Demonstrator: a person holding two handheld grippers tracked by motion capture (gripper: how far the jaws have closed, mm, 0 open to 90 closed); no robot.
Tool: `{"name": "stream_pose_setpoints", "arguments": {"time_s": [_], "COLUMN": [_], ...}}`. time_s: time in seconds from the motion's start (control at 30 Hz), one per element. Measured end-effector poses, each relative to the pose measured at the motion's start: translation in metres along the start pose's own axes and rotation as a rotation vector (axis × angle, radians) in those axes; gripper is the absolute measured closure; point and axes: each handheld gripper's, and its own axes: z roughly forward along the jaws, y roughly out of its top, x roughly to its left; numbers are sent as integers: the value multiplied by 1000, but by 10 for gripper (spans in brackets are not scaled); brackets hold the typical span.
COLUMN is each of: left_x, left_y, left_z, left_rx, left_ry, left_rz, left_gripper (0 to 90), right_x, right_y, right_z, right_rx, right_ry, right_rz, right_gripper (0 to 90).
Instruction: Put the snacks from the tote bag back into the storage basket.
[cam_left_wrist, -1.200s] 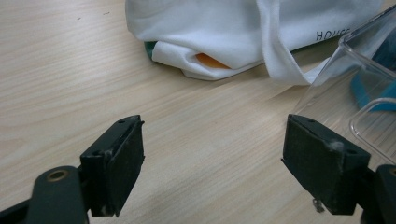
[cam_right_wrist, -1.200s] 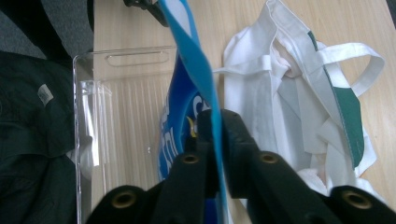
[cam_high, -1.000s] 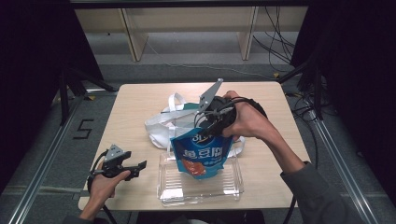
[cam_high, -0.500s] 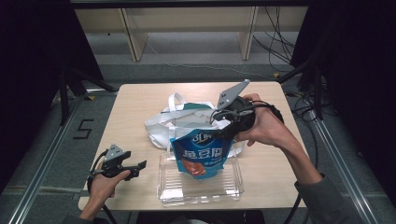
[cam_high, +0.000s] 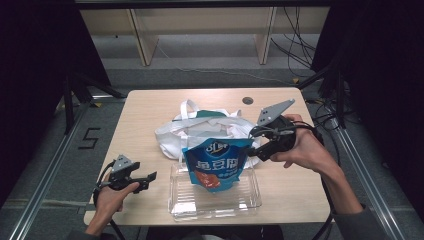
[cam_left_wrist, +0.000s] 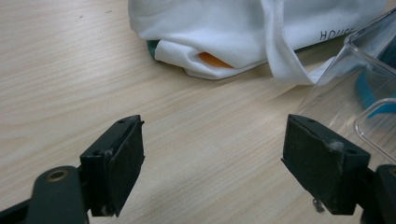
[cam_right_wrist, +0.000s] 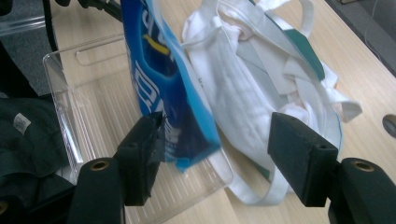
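Spanning the middle of the scene, a light wooden table (cam_high: 150, 115), bare along its left side. Lying toward its far half, a crumpled white cloth bag (cam_high: 200, 127) with loose handles, something orange peeking from a fold in the left gripper view. Sitting at the near edge, touching the bag, a clear plastic tray (cam_high: 250, 200). Standing upright in the tray's far part and leaning against the bag, a blue snack pouch (cam_high: 217, 162), red at the bottom. Hovering just right of the pouch's top corner, the right gripper (cam_high: 255, 150), jaws released and just opened wider; in the right gripper view the pouch's edge near the left pad, not pinched, with a wide gap to the other. Resting low near the table's front left corner, well apart from the tray, the left gripper (cam_high: 150, 179), spread wide over bare wood, grasping nothing.
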Motion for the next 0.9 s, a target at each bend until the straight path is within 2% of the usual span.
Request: {"name": "stream_pose_setpoints", "arguments": {"time_s": [0.07, 0.1, 0.13, 0.23, 0.3, 0.37, 0.43, 0.5, 0.53, 0.57, 0.7, 0.77, 0.8, 0.83, 0.9], "left_x": [0, 0, 0, 0, 0, 1, 1, 1, 1, 0, 1, 1, 1, 1, 1], "left_y": [0, -1, -1, 0, 0, 0, 0, 0, 0, 0, 1, 1, 1, 1, 1], "left_z": [-1, 0, 0, 0, -1, -1, -1, -1, -1, -1, -1, -1, -1, -1, -1], "left_rx": [4, 5, 8, -2, 4, 4, 2, 4, 6, 1, 5, 5, 4, 3, 1], "left_ry": [5, 4, 5, 2, 6, 8, 9, 3, 6, 6, 6, 6, 6, 8, 7], "left_rz": [2, -1, 1, -7, -2, 4, 3, 2, 6, -4, 6, 1, 2, 1, -1], "left_gripper": [201, 200, 201, 201, 201, 201, 200, 201, 201, 201, 201, 201, 201, 201, 201], "right_x": [-1, 0, -1, 0, -1, 0, -2, -3, -5, -6, -9, -12, -12, -12, -14], "right_y": [-8, -12, -16, -26, -33, -40, -49, -57, -61, -65, -81, -89, -92, -95, -101], "right_z": [-1, -2, -1, 0, 1, 4, 6, 9, 9, 12, 16, 18, 21, 21, 22], "right_rx": [-10, -6, -11, -18, -3, 8, 2, 2, 13, 4, 4, 3, -26, -22, -20], "right_ry": [-1, -1, 7, -23, -25, -43, -59, -56, -54, -66, -81, -70, -84, -81, -81], "right_rz": [16, 47, 35, 62, 64, 87, 92, 126, 123, 137, 184, 209, 219, 240, 251], "right_gripper": [370, 369, 368, 362, 361, 360, 360, 358, 358, 357, 353, 353, 350, 347, 344]}}
